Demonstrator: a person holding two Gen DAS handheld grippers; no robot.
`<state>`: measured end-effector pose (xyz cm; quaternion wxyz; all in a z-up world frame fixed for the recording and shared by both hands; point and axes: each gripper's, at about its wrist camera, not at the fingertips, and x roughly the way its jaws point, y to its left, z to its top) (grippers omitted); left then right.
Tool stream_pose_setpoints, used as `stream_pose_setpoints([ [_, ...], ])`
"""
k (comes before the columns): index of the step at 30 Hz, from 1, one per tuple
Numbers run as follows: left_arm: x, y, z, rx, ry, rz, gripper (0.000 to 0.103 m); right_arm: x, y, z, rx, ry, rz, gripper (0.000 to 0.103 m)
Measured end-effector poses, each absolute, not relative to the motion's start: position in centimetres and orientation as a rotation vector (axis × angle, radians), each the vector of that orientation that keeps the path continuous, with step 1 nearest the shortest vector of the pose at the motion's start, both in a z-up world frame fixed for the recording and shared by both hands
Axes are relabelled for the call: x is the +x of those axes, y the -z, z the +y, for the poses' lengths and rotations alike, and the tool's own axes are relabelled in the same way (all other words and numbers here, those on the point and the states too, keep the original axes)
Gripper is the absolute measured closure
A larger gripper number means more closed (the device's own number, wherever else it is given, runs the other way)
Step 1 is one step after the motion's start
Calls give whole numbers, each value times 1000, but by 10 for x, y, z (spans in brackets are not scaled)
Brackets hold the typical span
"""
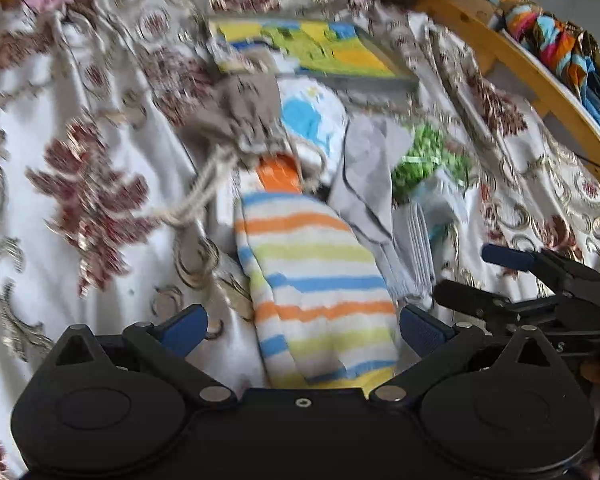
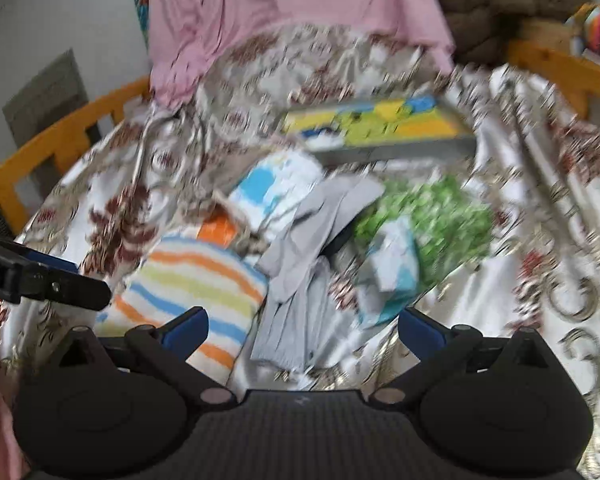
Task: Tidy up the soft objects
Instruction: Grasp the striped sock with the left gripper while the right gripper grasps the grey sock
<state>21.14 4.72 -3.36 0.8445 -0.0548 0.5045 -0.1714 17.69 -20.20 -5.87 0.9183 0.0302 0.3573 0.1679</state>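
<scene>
Directly ahead of the left gripper (image 1: 304, 330), a striped towel (image 1: 316, 280) lies between its wide-open jaws on the bed (image 1: 60, 240). The right gripper (image 2: 304, 330), also wide and empty, hovers just beside it. Closing low around the towel's near edge should catch every layer.

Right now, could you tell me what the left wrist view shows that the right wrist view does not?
Only the left wrist view shows the tan drawstring pouch with its rope cord clearly. Only the right wrist view shows the large pink cloth draped behind the pile and the grey wall. Both show the striped towel, the grey cloth, the green patterned item, the colourful box, and both grippers open.
</scene>
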Motion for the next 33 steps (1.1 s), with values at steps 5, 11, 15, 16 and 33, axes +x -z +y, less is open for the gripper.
stream_pose_setpoints([
  [5,223,48,40,-127,386,1130,1,195,74,-202,113,-388,802,0],
  [11,232,60,43,-162,373,1178,1,218,90,-209,191,-400,874,1],
  [15,239,61,46,-199,375,1172,5,229,96,-213,235,-388,901,5],
  [16,241,61,45,-205,376,1169,5,231,98,-213,239,-389,904,7],
  [33,252,63,47,-251,386,1131,61,243,107,-199,241,-438,924,55],
])
